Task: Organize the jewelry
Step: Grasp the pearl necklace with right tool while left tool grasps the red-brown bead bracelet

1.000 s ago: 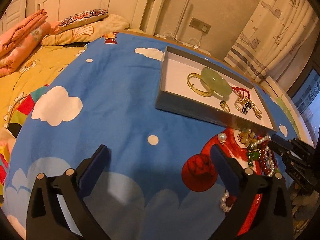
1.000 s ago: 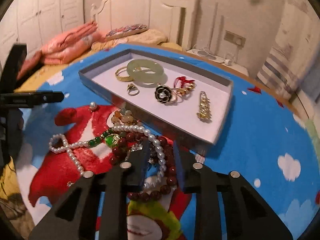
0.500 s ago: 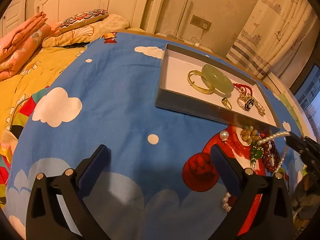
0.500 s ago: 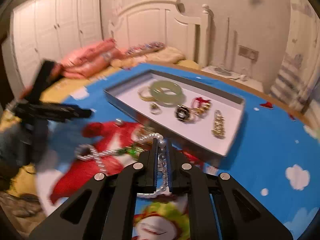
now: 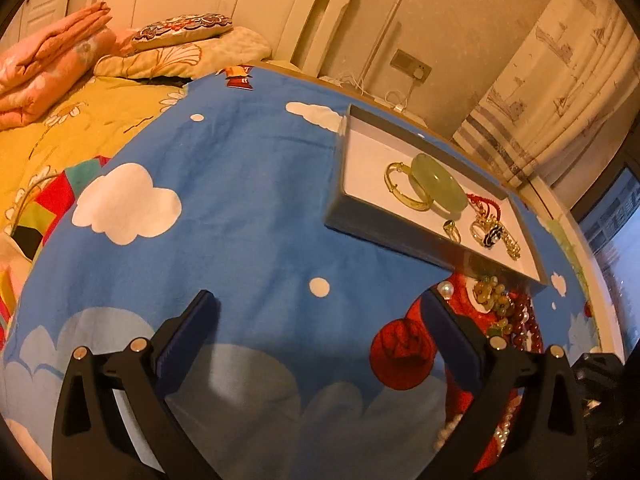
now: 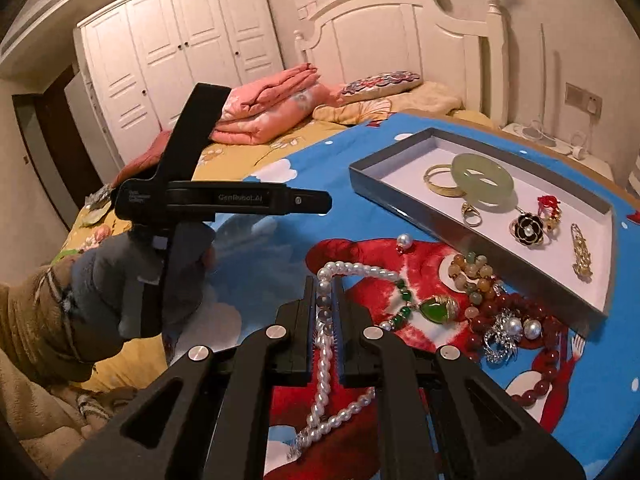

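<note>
My right gripper (image 6: 325,282) is shut on a white pearl necklace (image 6: 352,270). The strand runs up between its jaws and hangs in a loop below them. Beside it on the blue cartoon cloth (image 5: 248,220) lies a heap of jewelry: a green pendant (image 6: 438,310), dark red beads (image 6: 532,360), yellowish beads (image 6: 472,276) and a silver pearl brooch (image 6: 504,334). The grey tray (image 6: 400,196) holds a jade bangle (image 6: 482,180), a gold bangle (image 5: 400,192), a black flower brooch (image 6: 528,229) and a gold chain (image 6: 582,254). My left gripper (image 5: 318,300) stands open over bare cloth, left of the heap.
A gloved hand (image 6: 132,280) holds the left tool at the left of the right wrist view. A bed with folded pink blankets (image 6: 272,108) and a white headboard lies behind the table. A curtain (image 5: 560,80) hangs to the right. A loose pearl (image 6: 404,240) lies near the tray.
The right gripper's jaws closed on the pearl strand, then rose and swung left, drawing the strand out of the heap. The left gripper stayed open and almost still.
</note>
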Motion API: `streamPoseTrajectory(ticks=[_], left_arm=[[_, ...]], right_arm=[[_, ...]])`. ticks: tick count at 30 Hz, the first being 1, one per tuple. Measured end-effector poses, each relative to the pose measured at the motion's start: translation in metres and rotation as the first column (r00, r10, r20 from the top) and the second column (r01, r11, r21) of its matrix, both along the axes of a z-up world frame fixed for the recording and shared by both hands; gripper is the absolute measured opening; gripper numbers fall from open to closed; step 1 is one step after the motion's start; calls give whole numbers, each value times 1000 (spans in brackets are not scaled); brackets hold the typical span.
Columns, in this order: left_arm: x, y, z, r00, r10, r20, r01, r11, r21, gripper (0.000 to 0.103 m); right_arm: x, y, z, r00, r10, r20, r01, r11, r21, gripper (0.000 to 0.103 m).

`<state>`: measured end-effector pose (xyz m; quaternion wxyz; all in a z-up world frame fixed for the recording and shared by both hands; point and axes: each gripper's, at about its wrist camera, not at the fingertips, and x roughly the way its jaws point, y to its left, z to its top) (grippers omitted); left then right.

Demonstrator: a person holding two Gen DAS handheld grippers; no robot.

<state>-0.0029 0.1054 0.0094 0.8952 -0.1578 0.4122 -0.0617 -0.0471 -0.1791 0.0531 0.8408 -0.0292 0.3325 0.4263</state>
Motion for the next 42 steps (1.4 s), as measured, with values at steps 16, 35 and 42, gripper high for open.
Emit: streamPoseTrajectory(ticks=[16, 35, 42], left_arm=[[3, -148, 36, 914, -403, 38, 387, 898, 209, 100], [22, -238, 13, 791, -606, -87, 584, 705, 404, 41], [5, -231, 34, 779, -626, -9, 588, 726, 357, 41]], right_arm=[[-17, -215, 15, 934, -314, -171, 358, 830, 428, 9], [-30, -252, -10, 906, -374, -197, 422, 775, 470, 9], [-34, -254, -4, 907, -383, -178, 420, 774, 475, 9]])
